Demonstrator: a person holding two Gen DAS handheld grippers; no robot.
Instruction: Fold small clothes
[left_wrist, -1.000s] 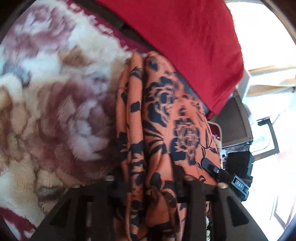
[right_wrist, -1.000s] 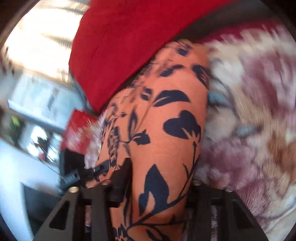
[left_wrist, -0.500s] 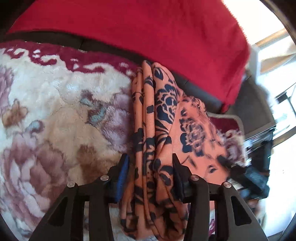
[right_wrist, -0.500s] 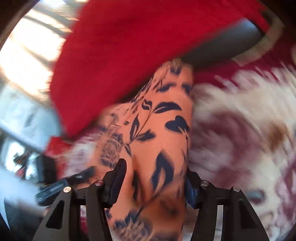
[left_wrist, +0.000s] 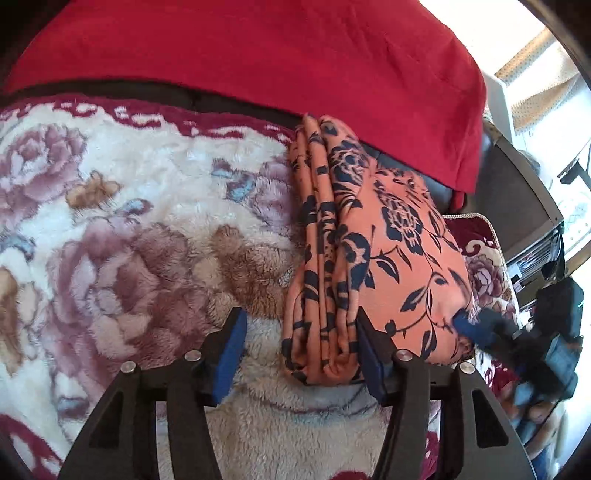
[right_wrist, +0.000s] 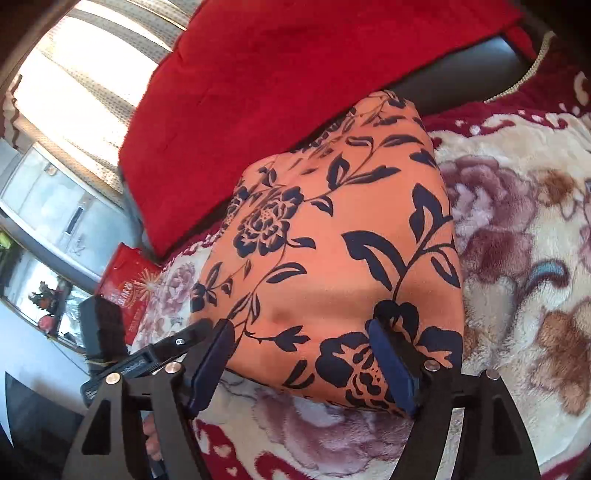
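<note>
Partly hidden: folded orange garment (right_wrist: 332, 236) far edge under red cloth (right_wrist: 295, 74) (blanket (left_wrist: 129, 240) beneath).

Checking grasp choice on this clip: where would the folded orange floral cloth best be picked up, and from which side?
Probably the folded orange floral cloth by its stacked layered edge, between the open left gripper jaws, approached from the near end: all layers meet there, so one pinch should catch them together.
</note>
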